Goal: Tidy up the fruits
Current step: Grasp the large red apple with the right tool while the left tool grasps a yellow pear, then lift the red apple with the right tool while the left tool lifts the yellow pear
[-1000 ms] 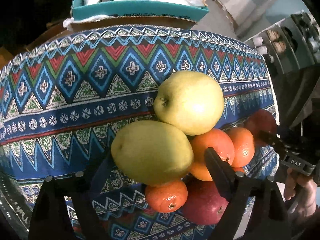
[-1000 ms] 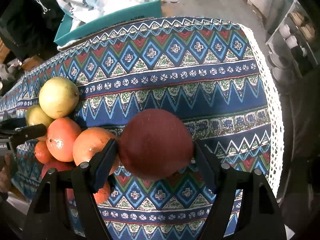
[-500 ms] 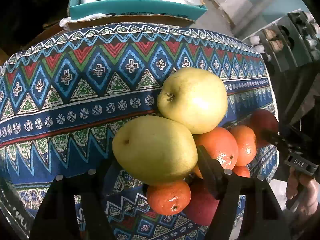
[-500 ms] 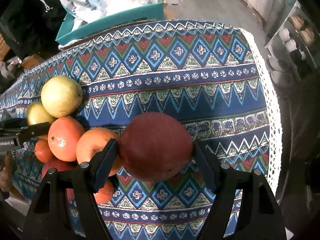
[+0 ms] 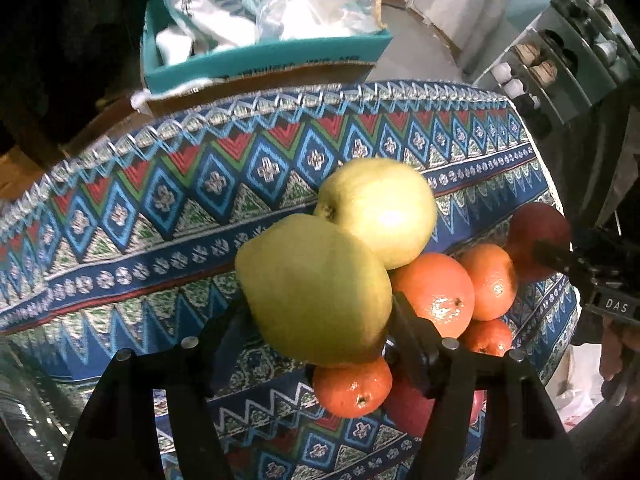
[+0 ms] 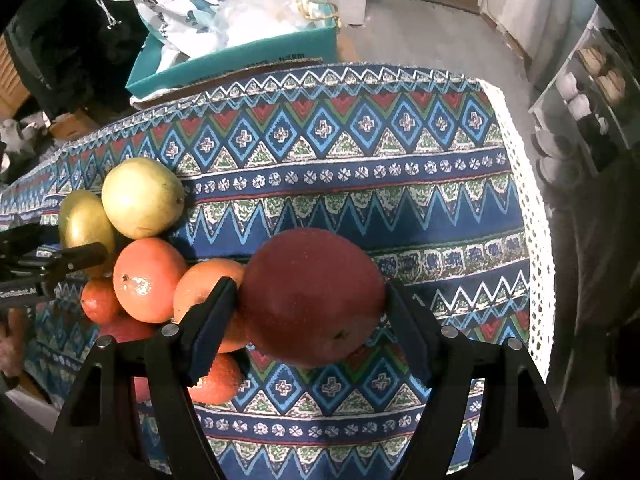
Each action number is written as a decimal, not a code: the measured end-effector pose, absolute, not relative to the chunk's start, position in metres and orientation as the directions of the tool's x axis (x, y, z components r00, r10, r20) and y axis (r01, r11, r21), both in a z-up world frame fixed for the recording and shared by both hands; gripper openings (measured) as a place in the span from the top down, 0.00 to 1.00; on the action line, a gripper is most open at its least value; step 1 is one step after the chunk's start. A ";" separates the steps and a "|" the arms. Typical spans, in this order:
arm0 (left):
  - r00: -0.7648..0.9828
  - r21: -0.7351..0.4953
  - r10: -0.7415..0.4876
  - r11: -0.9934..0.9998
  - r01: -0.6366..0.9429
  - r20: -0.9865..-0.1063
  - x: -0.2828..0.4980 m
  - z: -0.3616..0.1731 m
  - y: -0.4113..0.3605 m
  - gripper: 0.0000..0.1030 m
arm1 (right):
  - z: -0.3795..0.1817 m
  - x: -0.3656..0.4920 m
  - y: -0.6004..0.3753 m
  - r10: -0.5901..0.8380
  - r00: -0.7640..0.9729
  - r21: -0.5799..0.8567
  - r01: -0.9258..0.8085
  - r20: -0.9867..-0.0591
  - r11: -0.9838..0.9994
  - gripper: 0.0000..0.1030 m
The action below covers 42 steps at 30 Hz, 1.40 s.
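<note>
A pile of fruit lies on the patterned tablecloth [image 6: 360, 184]: a yellow apple [image 5: 380, 208], several oranges [image 5: 436, 296] and a small tangerine [image 5: 352, 388] over a red fruit [image 5: 412, 404]. My left gripper [image 5: 316, 320] has its jaws closing on a green pear [image 5: 312, 288], which sits between the fingers with the pads against its sides, just above the pile. My right gripper [image 6: 308, 304] is shut on a dark red apple [image 6: 312, 296], held above the cloth to the right of the pile. The right view shows the pear [image 6: 84, 220] in the left gripper's fingers [image 6: 80, 256].
A teal box [image 5: 264, 56] full of bags stands behind the table's far edge. A grey shelf [image 5: 560, 60] with small jars is at the right. The cloth's white lace hem [image 6: 532, 240] marks the right table edge. A hand [image 5: 616, 356] holds the right gripper.
The left jaws have drawn in against the green pear, and it has risen a little from the pile while the left view tilted. The right gripper and its red apple stayed put.
</note>
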<state>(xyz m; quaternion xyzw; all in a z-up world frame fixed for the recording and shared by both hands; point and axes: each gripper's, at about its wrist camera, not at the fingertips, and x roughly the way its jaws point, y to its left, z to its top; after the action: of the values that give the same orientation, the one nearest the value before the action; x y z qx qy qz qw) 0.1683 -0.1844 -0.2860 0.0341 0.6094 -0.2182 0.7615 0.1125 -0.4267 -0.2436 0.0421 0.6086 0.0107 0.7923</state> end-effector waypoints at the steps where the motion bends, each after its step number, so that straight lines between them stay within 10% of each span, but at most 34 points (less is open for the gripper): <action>1: 0.180 -0.195 -0.280 0.903 0.383 -0.943 0.166 -0.281 -0.184 0.32 | -0.242 0.111 -0.426 0.064 0.267 0.076 0.033 -0.962 0.997 0.27; 21: 0.318 -0.080 -0.265 0.867 0.492 -0.910 0.123 -0.228 -0.181 0.39 | -0.184 0.102 -0.389 0.083 0.407 0.073 -0.040 -0.910 0.997 0.27; 26: 0.310 -0.105 -0.288 0.864 0.492 -0.906 0.122 -0.218 -0.176 0.82 | -0.171 0.097 -0.374 0.102 0.425 0.077 -0.076 -0.899 0.994 0.27; 36: 0.210 -0.137 -0.252 0.885 0.445 -0.944 0.144 -0.266 -0.170 0.74 | -0.191 0.102 -0.360 0.113 0.359 0.087 -0.090 -0.927 0.992 0.27; 42: 0.179 -0.216 -0.301 0.900 0.379 -0.937 0.161 -0.276 -0.162 0.48 | -0.195 0.103 -0.362 0.110 0.350 0.087 -0.081 -0.930 0.993 0.27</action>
<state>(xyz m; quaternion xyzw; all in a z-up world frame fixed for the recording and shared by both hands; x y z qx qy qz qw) 0.1612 -0.1624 -0.2761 0.0326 0.6010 -0.2216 0.7672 0.1032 -0.3617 -0.1952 0.0128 0.5670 0.0579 0.8216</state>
